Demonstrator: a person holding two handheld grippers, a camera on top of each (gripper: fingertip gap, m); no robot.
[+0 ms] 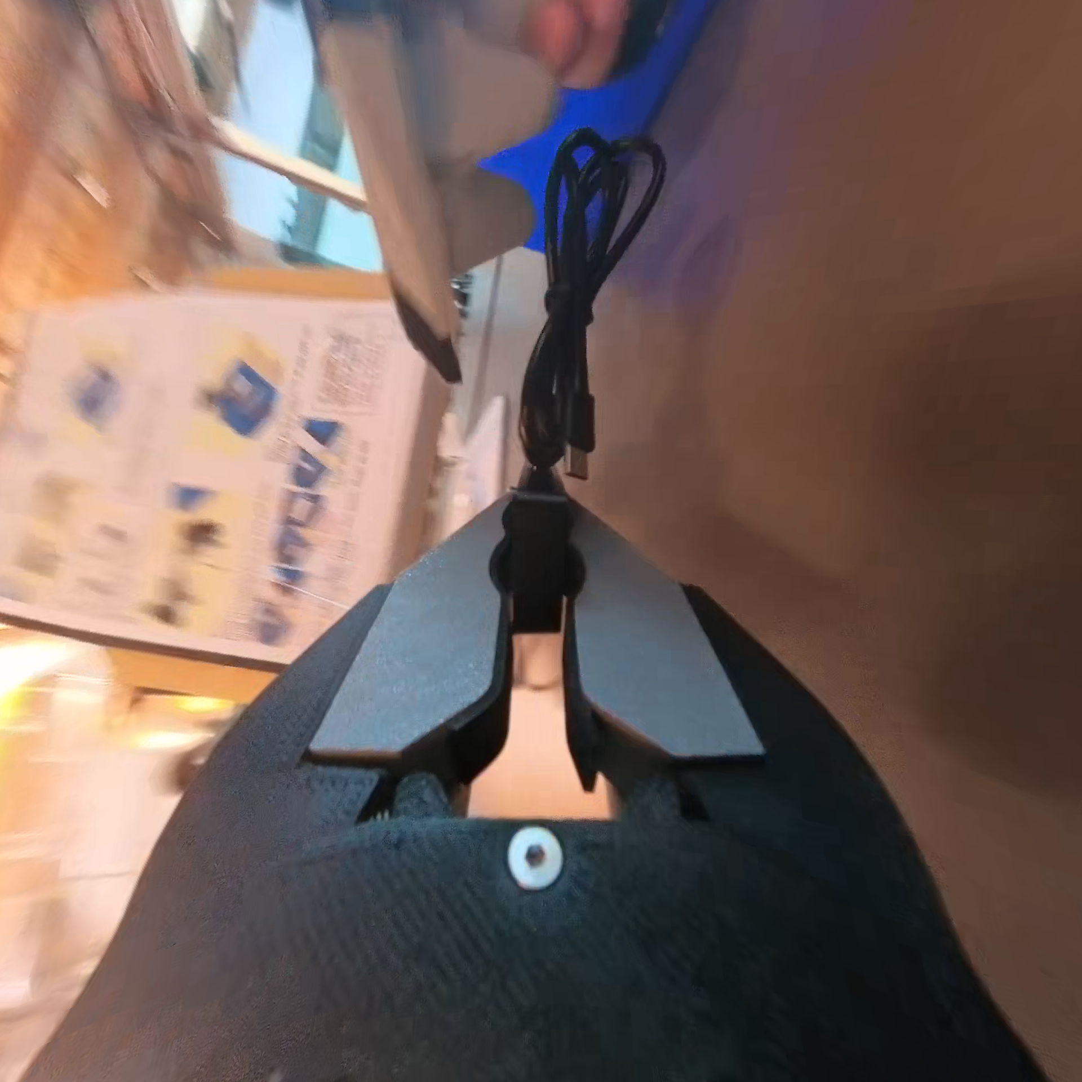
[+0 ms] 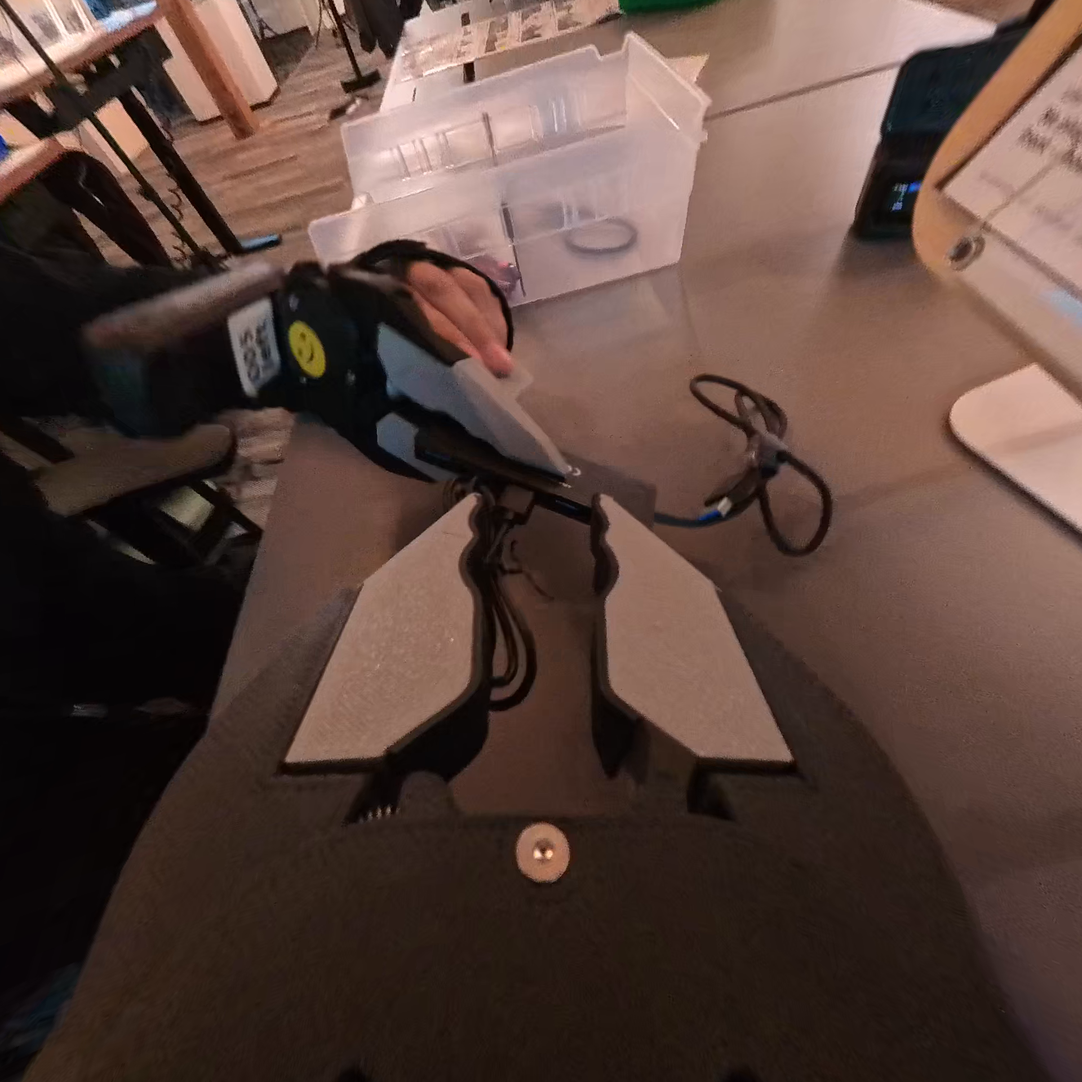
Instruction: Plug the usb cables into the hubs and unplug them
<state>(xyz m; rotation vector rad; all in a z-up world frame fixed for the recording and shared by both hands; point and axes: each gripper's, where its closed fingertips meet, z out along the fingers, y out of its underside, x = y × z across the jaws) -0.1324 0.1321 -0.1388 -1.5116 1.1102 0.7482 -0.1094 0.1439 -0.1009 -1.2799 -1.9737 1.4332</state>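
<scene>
Left wrist: my left gripper (image 1: 536, 527) has its fingers (image 1: 433, 650) clamped on a black USB plug (image 1: 536, 562), its tied cable bundle (image 1: 577, 304) sticking out past the tips, background blurred. Right wrist: right gripper (image 2: 536, 515) fingers (image 2: 398, 656) apart, gripping nothing, a black cable (image 2: 506, 638) running between them; just past the tips the left gripper pinches the dark hub (image 2: 515, 468) above the desk (image 2: 819, 673), with a second bundled cable (image 2: 761, 462) lying to the right.

left gripper (image 1: 536, 562) clamped on black hub (image 1: 536, 579), frame centre. Bundled black usb cable (image 1: 577, 281) hangs off it, upper centre. Background motion-blurred.
</scene>
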